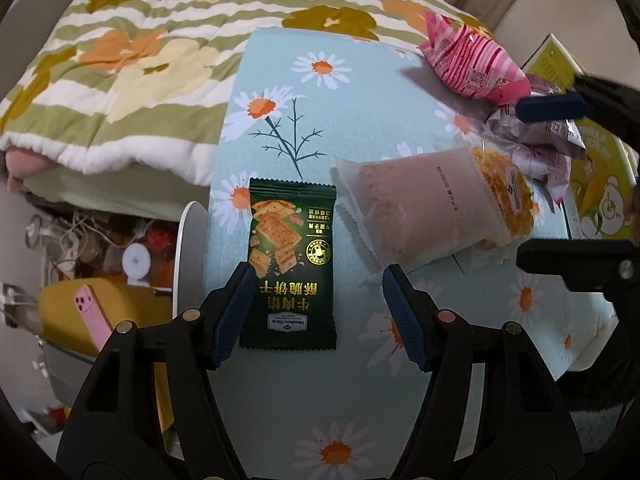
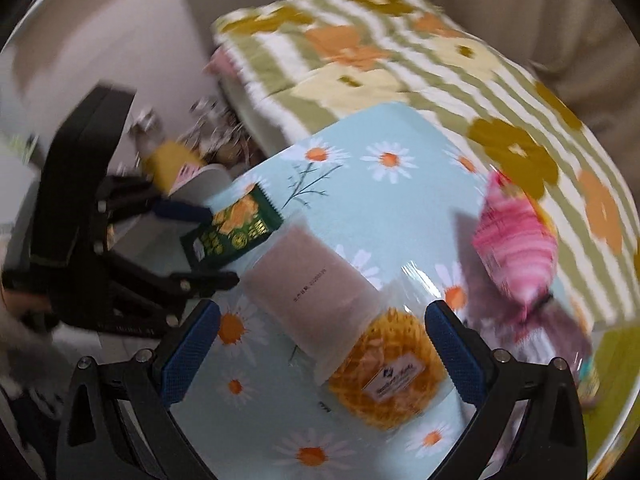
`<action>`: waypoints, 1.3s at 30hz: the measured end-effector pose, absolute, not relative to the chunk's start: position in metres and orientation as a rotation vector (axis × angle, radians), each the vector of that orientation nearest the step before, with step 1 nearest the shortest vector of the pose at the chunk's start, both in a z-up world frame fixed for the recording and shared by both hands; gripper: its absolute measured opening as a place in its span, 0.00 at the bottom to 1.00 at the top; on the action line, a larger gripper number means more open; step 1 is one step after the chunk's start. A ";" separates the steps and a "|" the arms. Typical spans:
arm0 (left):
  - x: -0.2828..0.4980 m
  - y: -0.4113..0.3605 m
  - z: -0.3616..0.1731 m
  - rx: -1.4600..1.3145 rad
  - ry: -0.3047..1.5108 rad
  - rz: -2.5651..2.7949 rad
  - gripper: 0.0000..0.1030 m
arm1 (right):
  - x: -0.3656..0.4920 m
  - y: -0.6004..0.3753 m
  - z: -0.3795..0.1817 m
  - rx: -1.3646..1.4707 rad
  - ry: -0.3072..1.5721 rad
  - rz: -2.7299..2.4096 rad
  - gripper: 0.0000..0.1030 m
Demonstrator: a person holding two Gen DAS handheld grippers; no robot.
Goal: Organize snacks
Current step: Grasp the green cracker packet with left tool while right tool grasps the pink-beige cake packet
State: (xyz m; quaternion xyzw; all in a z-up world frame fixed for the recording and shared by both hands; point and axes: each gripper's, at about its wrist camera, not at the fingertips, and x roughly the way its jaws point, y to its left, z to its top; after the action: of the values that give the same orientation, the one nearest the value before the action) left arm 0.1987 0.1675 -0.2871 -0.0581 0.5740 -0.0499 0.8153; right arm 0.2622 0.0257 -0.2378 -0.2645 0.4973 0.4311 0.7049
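My left gripper straddles the green cracker packet; my right one hangs over the waffle pack.

Left wrist view: my left gripper (image 1: pixel 318 312) stands wide open and holds nothing. The green cracker packet (image 1: pixel 289 264) lies flat on the daisy tablecloth (image 1: pixel 360 92) at lower centre, its long axis running straight away from me along my fingers; the left pad touches or nearly touches its edge, the right pad stands apart.

Right wrist view, blurred: my right gripper (image 2: pixel 322 348) is also spread wide and empty. The clear waffle pack (image 2: pixel 348 320) lies diagonally between the pads, from centre to lower right. The pink snack bag (image 2: pixel 516 248) sits at right.
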 end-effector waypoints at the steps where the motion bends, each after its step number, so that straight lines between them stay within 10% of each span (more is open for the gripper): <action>1: 0.199 0.168 -0.287 -0.113 1.229 -0.106 0.61 | 0.262 0.028 -0.239 -0.623 1.102 0.981 0.99; 32: 0.216 0.162 -0.297 0.022 1.284 -0.134 0.39 | 0.259 0.071 -0.295 -1.051 1.012 1.282 0.97; 39: 0.212 0.169 -0.295 -0.046 1.282 -0.137 0.39 | 0.259 0.077 -0.308 -1.089 0.994 1.317 0.74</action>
State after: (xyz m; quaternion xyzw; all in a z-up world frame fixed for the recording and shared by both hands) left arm 0.2120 0.1691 -0.2954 -0.0212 0.5975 -0.0638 0.7990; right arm 0.2592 0.0770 -0.3083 -0.4600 0.4200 0.5564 0.5500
